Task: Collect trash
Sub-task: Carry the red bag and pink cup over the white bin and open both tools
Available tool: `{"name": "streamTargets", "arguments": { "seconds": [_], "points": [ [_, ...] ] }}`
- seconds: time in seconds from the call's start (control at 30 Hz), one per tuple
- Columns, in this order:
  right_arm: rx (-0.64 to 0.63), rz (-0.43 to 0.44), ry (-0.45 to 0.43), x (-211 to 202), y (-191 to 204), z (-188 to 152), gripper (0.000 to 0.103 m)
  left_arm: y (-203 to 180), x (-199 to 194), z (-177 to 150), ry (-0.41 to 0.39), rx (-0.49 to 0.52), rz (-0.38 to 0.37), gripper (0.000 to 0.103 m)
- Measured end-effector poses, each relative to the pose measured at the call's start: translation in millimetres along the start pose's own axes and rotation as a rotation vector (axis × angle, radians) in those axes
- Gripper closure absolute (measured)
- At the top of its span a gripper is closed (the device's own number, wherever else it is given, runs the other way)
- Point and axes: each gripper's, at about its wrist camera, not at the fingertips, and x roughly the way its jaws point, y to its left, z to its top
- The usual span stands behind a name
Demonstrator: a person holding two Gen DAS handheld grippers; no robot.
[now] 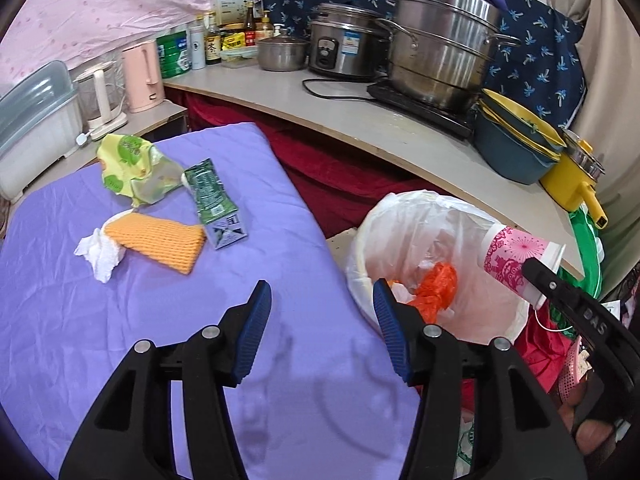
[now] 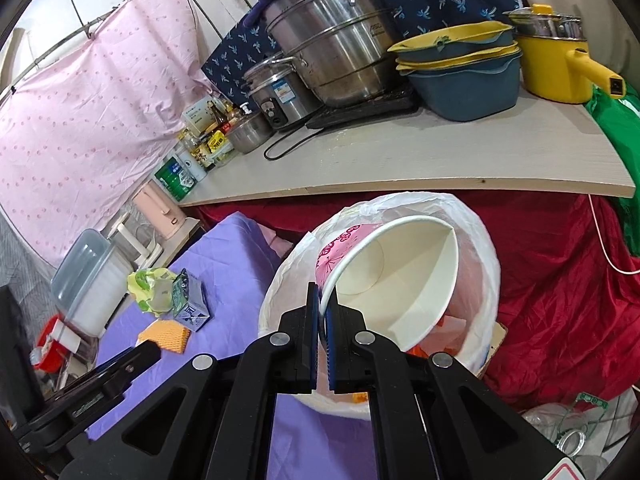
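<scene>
My right gripper is shut on the rim of a pink-patterned paper cup and holds it over the mouth of the white-lined trash bin. In the left wrist view the cup hangs at the bin's right rim, with orange trash inside. My left gripper is open and empty above the purple cloth's right edge. On the cloth lie a yellow-green wrapper, a green carton, an orange foam net and a white tissue.
A wooden counter behind holds a big steel steamer, rice cooker, bottles, stacked blue-yellow basins and a yellow pot. A pink kettle and a plastic box stand at the left. Red cloth hangs below the counter.
</scene>
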Motion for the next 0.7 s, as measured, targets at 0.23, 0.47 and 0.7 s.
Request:
{"name": "streamTargets", "arguments": {
  "seconds": [0.23,0.47,0.7],
  "points": [
    [-0.017,-0.028,0.064,33,9,2,0.093,19,-7,-6,-0.007,-0.018,0.022,0.048],
    [-0.019,-0.046,0.047,21,11,-3,0.081,31,-13,-9,-0.004,-0.040,0.019,0.044],
    [-0.036,-0.037,0.044,23,23,5,0.081,38,-28,-12,-0.022,-0.054,0.014,0.044]
  ]
}}
